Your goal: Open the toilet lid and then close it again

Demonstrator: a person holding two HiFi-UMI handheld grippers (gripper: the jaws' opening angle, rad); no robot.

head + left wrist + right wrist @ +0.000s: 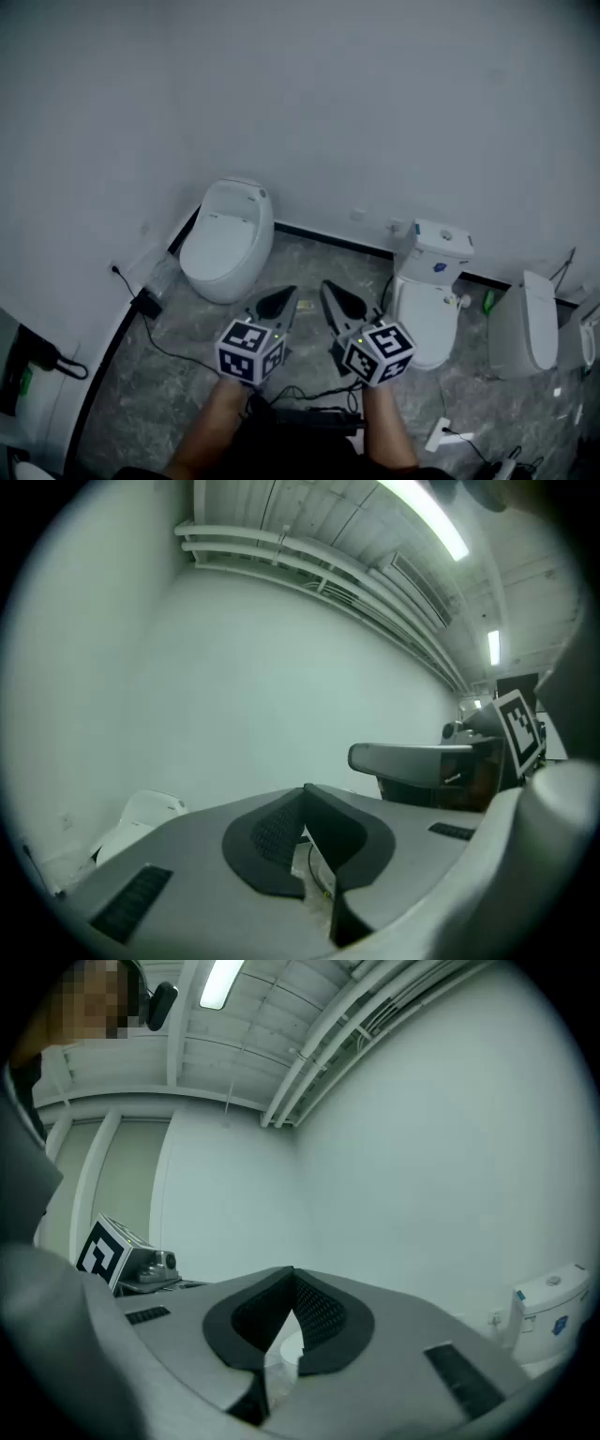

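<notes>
Three white toilets stand along the wall. A rounded one-piece toilet (225,239) at the left has its lid down; it also shows low at the left in the left gripper view (141,822). A toilet with a tank (429,291) stands at the right, lid down; its tank (553,1307) shows in the right gripper view. My left gripper (278,302) and right gripper (336,292) hang side by side above the floor between these two, touching neither. Both are shut and hold nothing, as their own views show (305,789) (292,1271).
A third toilet (525,326) stands at the far right. Black cables run over the grey marble floor (187,394), with a black adapter (147,305) at the left wall and a white power strip (439,433) at the lower right.
</notes>
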